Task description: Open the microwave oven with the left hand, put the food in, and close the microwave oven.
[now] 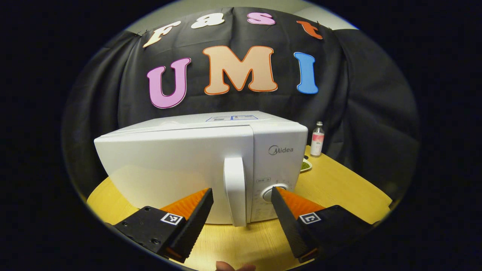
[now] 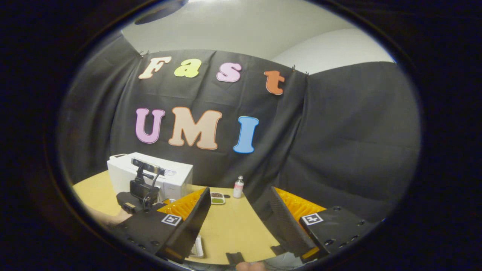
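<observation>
A staged recording booth: black cloth wall [image 2: 339,131] behind a wooden table [image 1: 339,184] bearing a microwave [image 1: 180,158]

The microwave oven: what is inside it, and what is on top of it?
The microwave oven has its door closed, so the inside is hidden. On top lie flat labels; nothing else shows there.

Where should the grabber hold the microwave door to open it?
Grip the upright white handle on the microwave door, coming straight from the front. It is a tall, narrow bar standing out from the door, and the left gripper already has its open jaws on either side.
</observation>
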The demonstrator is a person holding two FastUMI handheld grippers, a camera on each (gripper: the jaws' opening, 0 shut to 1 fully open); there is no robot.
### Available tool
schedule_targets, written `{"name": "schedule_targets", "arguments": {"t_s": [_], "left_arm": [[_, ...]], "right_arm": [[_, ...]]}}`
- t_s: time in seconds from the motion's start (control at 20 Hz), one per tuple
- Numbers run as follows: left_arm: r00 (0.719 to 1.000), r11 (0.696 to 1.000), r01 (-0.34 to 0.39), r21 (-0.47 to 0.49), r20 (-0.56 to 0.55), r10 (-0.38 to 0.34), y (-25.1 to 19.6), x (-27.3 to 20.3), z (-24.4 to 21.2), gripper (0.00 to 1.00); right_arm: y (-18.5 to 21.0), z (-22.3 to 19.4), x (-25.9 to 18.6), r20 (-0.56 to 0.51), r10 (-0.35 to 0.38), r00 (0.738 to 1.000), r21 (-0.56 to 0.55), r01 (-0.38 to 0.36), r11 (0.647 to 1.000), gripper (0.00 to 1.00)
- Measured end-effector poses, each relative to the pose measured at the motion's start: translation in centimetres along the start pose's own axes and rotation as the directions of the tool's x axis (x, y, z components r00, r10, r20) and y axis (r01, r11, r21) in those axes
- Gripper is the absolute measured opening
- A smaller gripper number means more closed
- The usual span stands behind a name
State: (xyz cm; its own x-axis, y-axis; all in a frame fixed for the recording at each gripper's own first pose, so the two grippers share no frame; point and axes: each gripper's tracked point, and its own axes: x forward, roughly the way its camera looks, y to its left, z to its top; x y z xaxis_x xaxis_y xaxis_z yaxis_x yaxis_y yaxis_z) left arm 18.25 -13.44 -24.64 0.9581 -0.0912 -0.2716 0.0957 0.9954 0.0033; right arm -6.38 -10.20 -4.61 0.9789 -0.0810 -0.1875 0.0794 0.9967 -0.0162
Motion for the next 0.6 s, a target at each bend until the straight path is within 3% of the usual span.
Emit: {"name": "schedule_targets", "arguments": {"t_s": [0.15, 0.2, 0.3, 0.4, 0.5, 0.6], "left_arm": [[0.999, 0.999, -0.049, 0.021, -0.022, 0.049, 1.0, 0.9, -0.8, 0.93], [0.997, 0.997, -0.065, 0.029, -0.043, 0.066, 1.5, 1.1, -1.3, 0.74], [0.996, 0.999, -0.050, 0.000, -0.070, 0.050, 1.7, 1.5, -2.1, 0.55], [0.990, 0.999, 0.003, -0.046, -0.141, -0.010, 0.5, 1.9, -4.2, 0.42], [0.970, 0.999, 0.018, -0.027, -0.241, -0.024, 0.2, 2.3, -6.7, 0.29], [0.979, 0.999, 0.039, -0.005, -0.200, -0.040, 0.1, 2.3, -5.8, 0.24]], "right_arm": [[-0.2, -0.3, 0.4, -0.014, -0.002, 1.000, -0.003, 0.002, 1.000, 0.97], [-0.2, -0.2, 0.4, -0.010, -0.001, 1.000, 0.000, 0.001, 1.000, 0.99], [0.0, -0.1, 0.4, -0.010, 0.002, 1.000, 0.017, -0.002, 1.000, 0.97], [0.4, -0.2, 0.5, -0.010, 0.008, 1.000, 0.018, -0.007, 1.000, 0.97], [0.5, -0.2, 0.4, -0.008, 0.012, 1.000, 0.004, -0.011, 1.000, 0.97], [0.5, 0.2, 0.4, 0.000, 0.013, 1.000, 0.000, -0.013, 1.000, 0.97]]}}
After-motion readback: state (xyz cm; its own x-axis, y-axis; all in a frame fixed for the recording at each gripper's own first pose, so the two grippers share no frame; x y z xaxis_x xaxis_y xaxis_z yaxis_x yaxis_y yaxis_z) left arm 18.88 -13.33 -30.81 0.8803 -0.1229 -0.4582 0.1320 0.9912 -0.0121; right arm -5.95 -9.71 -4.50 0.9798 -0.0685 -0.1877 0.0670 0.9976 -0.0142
